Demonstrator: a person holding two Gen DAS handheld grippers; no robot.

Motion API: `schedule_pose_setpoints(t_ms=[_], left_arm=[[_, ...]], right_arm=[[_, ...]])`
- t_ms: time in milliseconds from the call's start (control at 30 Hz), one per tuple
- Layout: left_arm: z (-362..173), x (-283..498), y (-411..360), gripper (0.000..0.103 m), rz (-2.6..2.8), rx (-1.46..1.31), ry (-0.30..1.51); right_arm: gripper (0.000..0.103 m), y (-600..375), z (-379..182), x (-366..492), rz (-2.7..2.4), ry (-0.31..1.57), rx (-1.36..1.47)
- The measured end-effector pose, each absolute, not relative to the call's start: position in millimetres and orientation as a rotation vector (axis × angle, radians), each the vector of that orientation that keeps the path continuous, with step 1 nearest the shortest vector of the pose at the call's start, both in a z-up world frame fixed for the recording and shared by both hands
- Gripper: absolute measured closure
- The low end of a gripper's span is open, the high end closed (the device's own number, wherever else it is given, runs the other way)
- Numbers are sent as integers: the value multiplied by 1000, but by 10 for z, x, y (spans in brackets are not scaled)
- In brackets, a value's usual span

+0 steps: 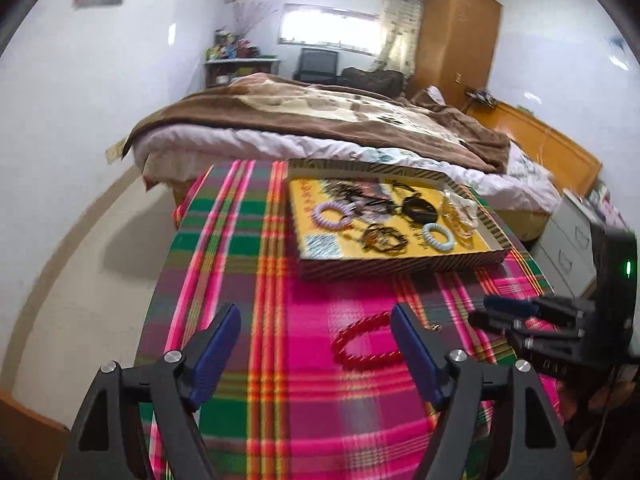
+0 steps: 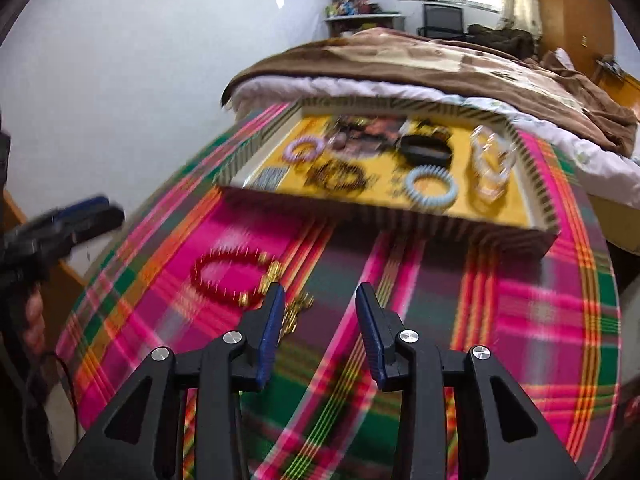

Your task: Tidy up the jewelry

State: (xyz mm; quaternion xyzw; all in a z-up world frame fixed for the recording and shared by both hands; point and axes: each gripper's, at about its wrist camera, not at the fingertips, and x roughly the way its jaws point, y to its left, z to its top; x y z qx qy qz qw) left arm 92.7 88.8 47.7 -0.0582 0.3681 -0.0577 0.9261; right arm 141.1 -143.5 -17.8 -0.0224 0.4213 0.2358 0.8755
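The job in hand looks like collecting the red bead bracelet (image 1: 370,342), which lies flat on the plaid cloth (image 1: 280,380) of the desk, in front of the shallow striped box (image 1: 400,266) and apart from it. The box already holds a lilac coil ring (image 1: 332,215), a pale blue coil ring (image 1: 439,236), a dark beaded bracelet (image 1: 384,237), a black piece (image 1: 418,208) and some clear pieces (image 1: 460,210). A small gold item (image 2: 298,310) sits just beside the red loop on its near side; what it is cannot be told through the blur.

To do the step well, whichever claw takes the bracelet should come down over one side of the loop, one finger inside the ring and one outside, and pinch the strand itself rather than scrape across the cloth. The beads would likely roll, so a slow squeeze low on the strand is safer, and the gold item should be kept clear of the pinch.

The left claw (image 1: 316,322) stands wide open and empty, its right finger just over the near end of the bracelet in the left wrist view. The right claw (image 2: 320,300) is partly open, nothing between its fingers; its left finger sits by the gold item, and contact cannot be judged
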Motion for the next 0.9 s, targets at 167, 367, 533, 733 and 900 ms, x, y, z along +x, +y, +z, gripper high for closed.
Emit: schedule_pose_setpoints(t_ms=[167,367,533,733,900], left_arm=[[295,864,1130,24,-94,-166,783],[136,863,1219,24,-81,-194,813],[85,916,1179,24,-97,-198,829],[22,1006,1121,24,-121,-202,859],[-3,1103,1017,24,-137,-178,879]], right_arm=[[54,-1314,-367,1333,504,920,-73],[51,-1087,-441,1320,490,912,-124],[51,-963,-467,1282,449,891,-195],[91,-1046,-450,1297,434,886,-192],[98,-1162,-436,1308,420,896,-179]])
